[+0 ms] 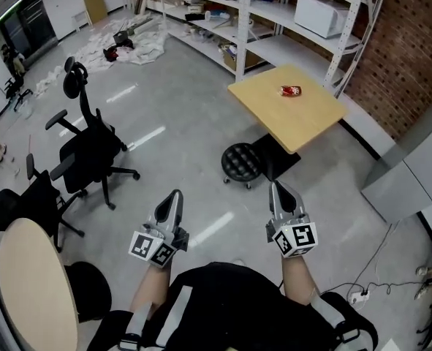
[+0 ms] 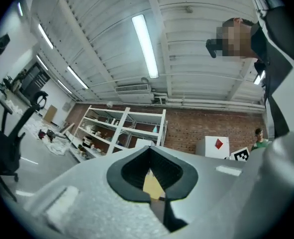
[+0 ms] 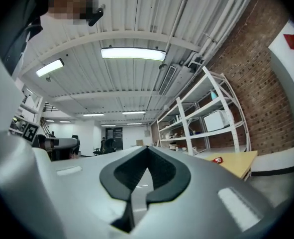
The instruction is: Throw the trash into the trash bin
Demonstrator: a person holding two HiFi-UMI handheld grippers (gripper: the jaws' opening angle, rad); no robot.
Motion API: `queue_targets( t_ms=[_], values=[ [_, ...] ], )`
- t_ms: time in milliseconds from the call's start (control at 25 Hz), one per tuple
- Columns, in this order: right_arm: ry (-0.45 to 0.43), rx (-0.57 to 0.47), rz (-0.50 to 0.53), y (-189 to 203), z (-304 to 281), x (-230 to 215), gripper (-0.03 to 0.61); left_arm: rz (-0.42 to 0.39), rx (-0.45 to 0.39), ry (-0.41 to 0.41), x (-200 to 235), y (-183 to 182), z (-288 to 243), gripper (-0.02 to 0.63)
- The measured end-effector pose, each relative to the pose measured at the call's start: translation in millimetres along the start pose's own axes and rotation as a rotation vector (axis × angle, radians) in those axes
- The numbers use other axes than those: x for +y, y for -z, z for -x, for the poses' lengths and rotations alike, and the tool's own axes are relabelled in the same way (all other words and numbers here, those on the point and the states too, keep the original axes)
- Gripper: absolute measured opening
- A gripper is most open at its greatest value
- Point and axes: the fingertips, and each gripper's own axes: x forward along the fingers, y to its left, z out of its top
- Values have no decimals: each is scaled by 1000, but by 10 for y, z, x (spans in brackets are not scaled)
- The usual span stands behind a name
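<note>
The trash is a small red crumpled wrapper [image 1: 290,91] lying on a square wooden table [image 1: 311,119] at the upper right of the head view. My left gripper [image 1: 175,195] and right gripper [image 1: 275,187] are held out side by side over the grey floor, well short of the table, both shut and empty. The right gripper view looks along its shut gripper [image 3: 147,154] and catches the wrapper [image 3: 217,160] on the table [image 3: 236,164] to the right. In the left gripper view, a sliver of the table shows past that gripper [image 2: 149,156].
A black round stool [image 1: 241,163] stands by the table's foot. Two black office chairs [image 1: 91,148] are at the left, and a round tabletop [image 1: 33,284] sits at the lower left. White shelving [image 1: 274,20] lines the brick wall. Cables [image 1: 362,295] lie on the floor at right.
</note>
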Motion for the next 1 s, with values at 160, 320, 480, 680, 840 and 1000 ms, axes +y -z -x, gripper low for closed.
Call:
queue_targets(
  t_ms=[160,320,480,680,840,1000],
  values=[
    [90,-11,9,-73,351,-513,6,6,17,141,-442,245,-533,3],
    [171,-35,28,-211,642,-910,6,18,38,220,-798,408,-1011,4],
    [268,-36,5,-193,950,-1264,5,39,92,289,-1113,634,-1284,3],
    [338,-24,-9,-103,1058,-1542,6,35,143,353,-1289,884,-1628,3],
    [388,-9,10,-39,1073,-1768,6,49,146,393,-1319,1082,-1895,3],
    [451,-20,35,-116,960,-2067,5,75,141,438,-1265,1201,-2323,3]
  ],
)
